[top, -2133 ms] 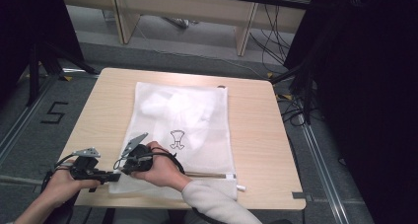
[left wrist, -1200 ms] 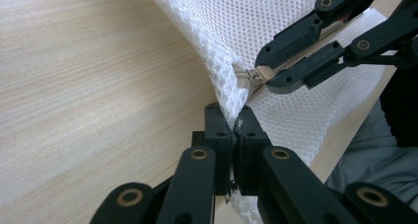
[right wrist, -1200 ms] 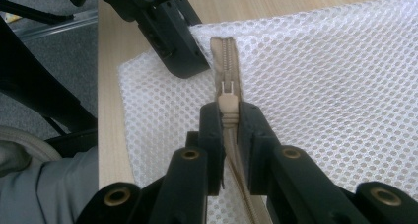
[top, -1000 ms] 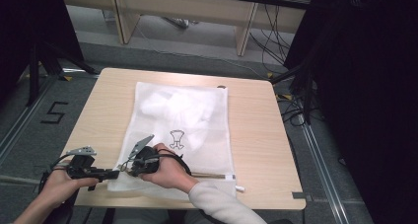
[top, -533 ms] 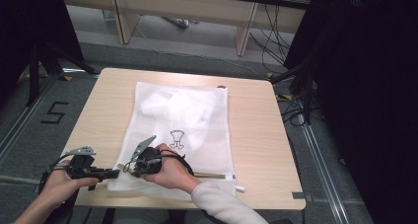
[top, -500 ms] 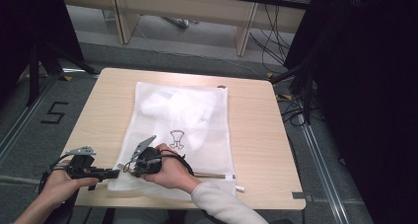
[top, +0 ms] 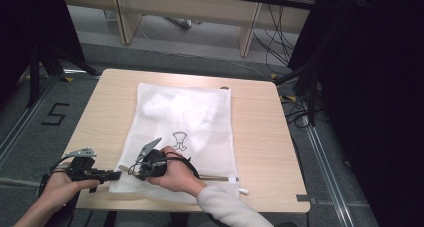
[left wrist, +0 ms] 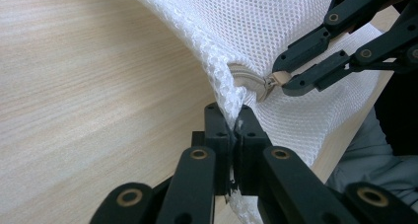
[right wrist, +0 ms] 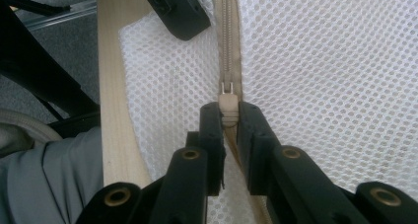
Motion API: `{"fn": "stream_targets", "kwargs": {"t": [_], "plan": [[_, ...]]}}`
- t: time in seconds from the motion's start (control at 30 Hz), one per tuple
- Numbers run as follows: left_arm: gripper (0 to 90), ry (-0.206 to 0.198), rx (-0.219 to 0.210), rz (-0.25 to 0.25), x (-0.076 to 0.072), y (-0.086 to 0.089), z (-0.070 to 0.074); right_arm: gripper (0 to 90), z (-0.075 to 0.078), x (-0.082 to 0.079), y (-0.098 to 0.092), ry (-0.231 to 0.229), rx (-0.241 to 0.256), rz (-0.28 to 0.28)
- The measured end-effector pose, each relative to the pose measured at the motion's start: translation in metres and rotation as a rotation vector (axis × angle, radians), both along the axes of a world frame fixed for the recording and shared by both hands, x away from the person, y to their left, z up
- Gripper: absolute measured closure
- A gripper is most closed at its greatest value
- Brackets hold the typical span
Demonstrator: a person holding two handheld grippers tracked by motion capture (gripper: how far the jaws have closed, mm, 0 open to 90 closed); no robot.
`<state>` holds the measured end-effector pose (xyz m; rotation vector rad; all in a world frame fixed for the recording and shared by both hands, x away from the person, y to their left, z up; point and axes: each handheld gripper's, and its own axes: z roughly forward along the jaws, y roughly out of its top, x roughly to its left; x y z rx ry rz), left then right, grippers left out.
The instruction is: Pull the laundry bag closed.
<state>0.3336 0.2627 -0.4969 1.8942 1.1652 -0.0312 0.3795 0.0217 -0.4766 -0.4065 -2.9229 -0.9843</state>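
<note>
Item 1: white mesh laundry bag (top: 185, 132), lying flat on my table (top: 260, 137), long axis running away from me, near edge at the table's front edge. A pale garment (top: 175, 109) with a small dark print shows through the mesh in the far half.

Item 2: beige zipper (right wrist: 227, 46), running along the bag's near edge. Its pull tab (right wrist: 226, 110) sits towards the near left corner of the bag.

Item 3: my left hand-held gripper (left wrist: 235, 135), at the bag's near left corner. Jaws together, clamped on the mesh edge just beside the zipper's end; the fabric rises slightly from the table there.

Item 4: my right hand-held gripper (right wrist: 228, 116), over the near edge of the bag, just to the right of the left one. Jaws pinched on the zipper pull tab, slider just beyond the tips. In the left gripper view it (left wrist: 281, 78) grips the tab close above my left jaws.

Item 5: my hands, left (top: 62, 184) off the table's front left, right (top: 175, 174) resting on the bag.
</note>
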Motion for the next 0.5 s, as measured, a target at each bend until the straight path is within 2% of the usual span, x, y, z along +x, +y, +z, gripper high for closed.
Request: {"fn": "stream_targets", "kwargs": {"t": [0.07, 0.13, 0.23, 0.37, 0.47, 0.5], "plan": [[86.2, 0.003, -0.003, -0.005, 0.0005, 0.0017, 0.0002, 82.3, 0.0004, 0.001, -0.0011, -0.017, -0.012, 0.01], [86.2, 0.005, 0.003, -0.014, 0.0006, 0.002, 0.0006, 82.2, 0.0, 0.0, -0.0021, -0.005, -0.007, 0.002], [86.2, 0.004, 0.001, -0.005, 0.0007, 0.0021, 0.0005, 82.2, -0.0006, 0.0006, -0.0041, -0.015, -0.019, 0.003], [86.1, 0.005, -0.001, -0.006, 0.0007, 0.0027, 0.0008, 82.3, 0.0011, -0.0004, -0.0058, -0.002, -0.012, 0.002], [86.1, 0.006, -0.003, 0.001, 0.0006, 0.0025, 0.0008, 82.2, 0.001, 0.0003, -0.0066, -0.011, -0.012, 0.011], [86.1, 0.006, -0.006, -0.001, 0.0007, 0.0033, 0.0007, 82.3, 0.0009, -0.0005, -0.0078, 0.002, -0.016, 0.002]]}}
